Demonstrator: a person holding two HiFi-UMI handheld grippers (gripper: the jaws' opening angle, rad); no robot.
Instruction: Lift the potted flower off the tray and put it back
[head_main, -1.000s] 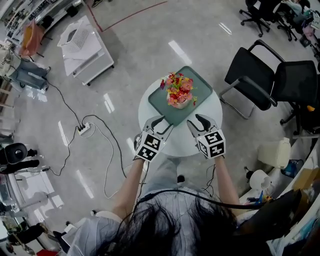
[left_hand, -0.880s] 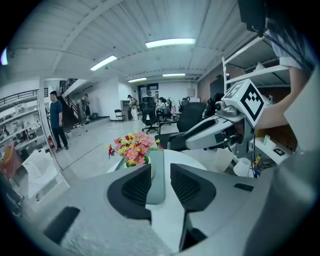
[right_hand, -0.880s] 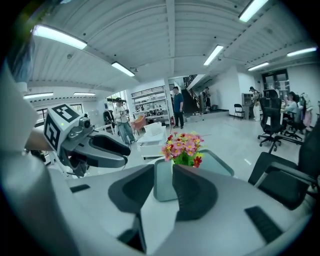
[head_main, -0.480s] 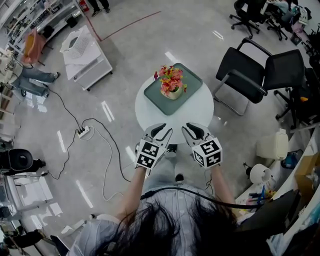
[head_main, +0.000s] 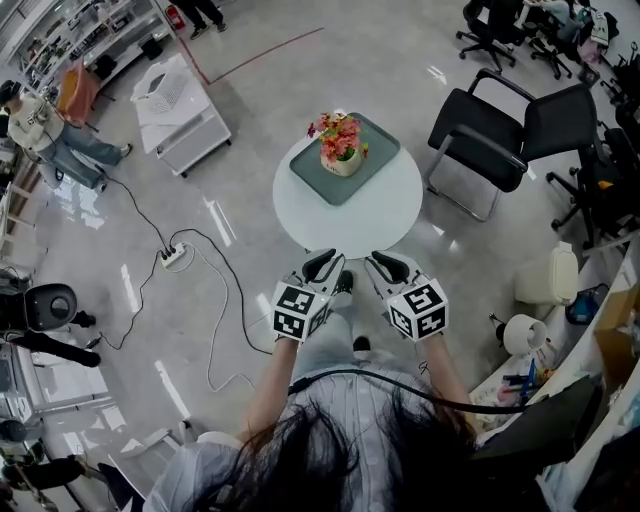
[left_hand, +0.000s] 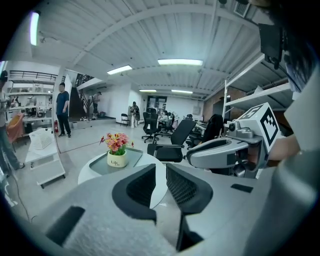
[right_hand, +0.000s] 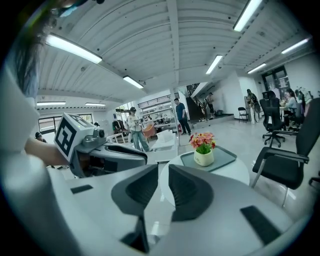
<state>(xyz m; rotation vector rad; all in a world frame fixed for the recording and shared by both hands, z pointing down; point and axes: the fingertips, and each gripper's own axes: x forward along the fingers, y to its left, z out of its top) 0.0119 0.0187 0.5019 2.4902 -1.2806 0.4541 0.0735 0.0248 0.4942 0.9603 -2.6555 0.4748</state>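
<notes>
Two hand-held grippers hung short of the near edge of the round white table (head_main: 362, 222), side by side and pointing toward it, and neither had anything in it. The left gripper (head_main: 328, 262) had just been closing its jaws, and its own view showed the dark pads narrowly apart with only floor and table edge in the slit between them. The right gripper (head_main: 385, 262) had just been closing too, its jaws all but together and likewise bare. The potted flower (head_main: 340, 150), pink and orange blooms in a small cream ceramic pot, stood upright on the grey-green rectangular tray (head_main: 372, 162), about the middle of it and a little toward its far side. That tray lay flat and skewed on the far half of the table, one corner reaching the far edge. Pot and grippers were well apart, with the bare near half of the table between them. As to progress, the pot sat squarely where the task wants it to end, and nothing about the tray looked disturbed. With both pairs of jaws narrowing on nothing and held off the table, my reading was that no step was in hand at this moment. The pictures alone could not settle whether the lift and return were over or not yet begun. If over, nothing was left. If not, the whole job remained: reach in past the near edge, open around the pot, lift it clear of the tray and set it down again.
</notes>
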